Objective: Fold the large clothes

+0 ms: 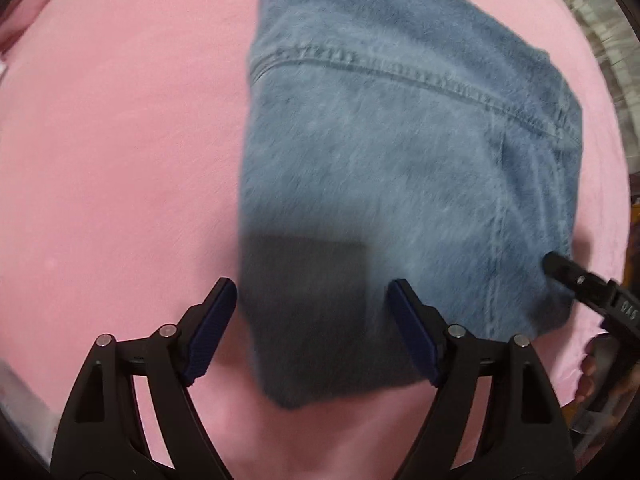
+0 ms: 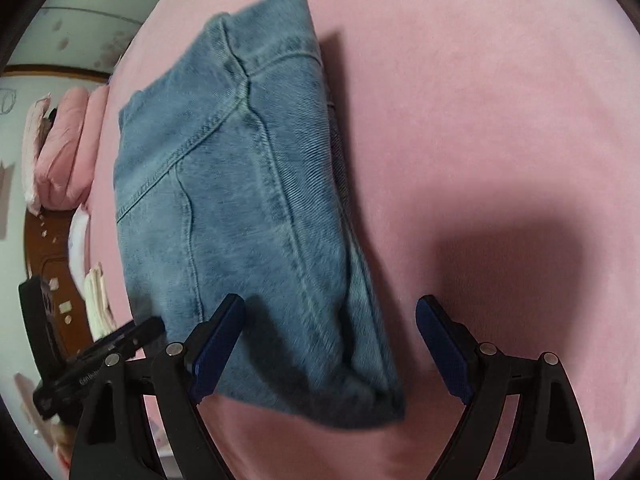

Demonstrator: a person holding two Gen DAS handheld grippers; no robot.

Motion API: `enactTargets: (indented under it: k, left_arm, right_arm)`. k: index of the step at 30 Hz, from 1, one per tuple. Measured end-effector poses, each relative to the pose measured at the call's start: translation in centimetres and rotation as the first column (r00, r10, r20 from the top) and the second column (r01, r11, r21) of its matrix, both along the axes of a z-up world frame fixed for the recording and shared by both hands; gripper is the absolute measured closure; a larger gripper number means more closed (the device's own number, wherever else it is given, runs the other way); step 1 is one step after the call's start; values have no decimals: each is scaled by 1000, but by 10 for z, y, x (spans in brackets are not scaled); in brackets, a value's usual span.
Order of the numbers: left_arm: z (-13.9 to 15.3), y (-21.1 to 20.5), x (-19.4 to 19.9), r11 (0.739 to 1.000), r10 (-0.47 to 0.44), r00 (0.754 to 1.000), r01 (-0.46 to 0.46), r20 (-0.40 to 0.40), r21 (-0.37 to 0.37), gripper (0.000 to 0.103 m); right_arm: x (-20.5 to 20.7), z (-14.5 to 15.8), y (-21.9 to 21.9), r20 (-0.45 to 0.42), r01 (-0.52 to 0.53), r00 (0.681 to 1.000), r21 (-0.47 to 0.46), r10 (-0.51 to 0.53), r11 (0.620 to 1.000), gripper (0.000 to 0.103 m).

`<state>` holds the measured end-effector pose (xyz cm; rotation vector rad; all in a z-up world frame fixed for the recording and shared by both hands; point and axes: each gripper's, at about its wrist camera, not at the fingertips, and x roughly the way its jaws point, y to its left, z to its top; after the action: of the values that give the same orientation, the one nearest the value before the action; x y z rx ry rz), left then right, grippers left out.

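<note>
Both jaws stand apart with nothing clamped; in the left wrist view the left gripper (image 1: 312, 332) fills the lower left to lower centre of the frame, its blue pads (image 1: 212, 332) straddling the near left corner of the folded jeans (image 1: 400, 168) without pressing on the cloth; the denim runs from that corner up to the top centre, its long axis pointing away from the jaws, on the pink bedsheet (image 1: 120, 140); at the lower right edge the right gripper's dark fingertip pokes in beside the bundle's right edge, though contact cannot be told.

In the right wrist view, a stack of pink bedding (image 2: 64, 148) sits at the left edge; the left gripper's finger shows at lower left; the jeans (image 2: 240, 208) lie left of centre, long axis again running up and away; the right gripper (image 2: 332, 344) at the bottom has its left pad (image 2: 216, 344) over the denim and its right pad over bare sheet (image 2: 500, 100), so the bundle's near right corner lies between the pads.

Each hand seems equally near its own near corner; the coming grasp looks to turn on closing over that near short edge.
</note>
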<state>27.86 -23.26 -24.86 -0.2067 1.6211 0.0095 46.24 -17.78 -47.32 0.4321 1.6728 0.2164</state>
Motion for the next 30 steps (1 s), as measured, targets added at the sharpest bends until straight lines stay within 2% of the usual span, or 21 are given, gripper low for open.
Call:
enactTargets:
  k: [2,7,14,22,27,30]
  left_arm:
    - [-5,2,9,1000,-3,1000,3,20,-4,19]
    - [-16,6,32,1000,5,999,-4,36,-26,13]
    - [-22,12,52,999,10,998,-7,61,-47,9]
    - [-26,19,51,998,24,997,-19,75,-65,8]
    - [-34,35,44,989,94,994,-88,50,-120,6]
    - [-39,44,40,978,144,989,-138,28,-159,5]
  right_arm:
    - [6,-7,0,22,-13,1000,70,12,997,3]
    - [24,-13,4,109,-65,993,182,46,981,3]
    - [47,-26,2,158,-32,987,352,-25,935,3]
    - [53,-20,5,166,-33,986,359,-29,933,5]
    - [44,-14,4,168,-29,985,347,-31,938,7]
    - [42,-12,3,167,-29,986,328,-28,944,12]
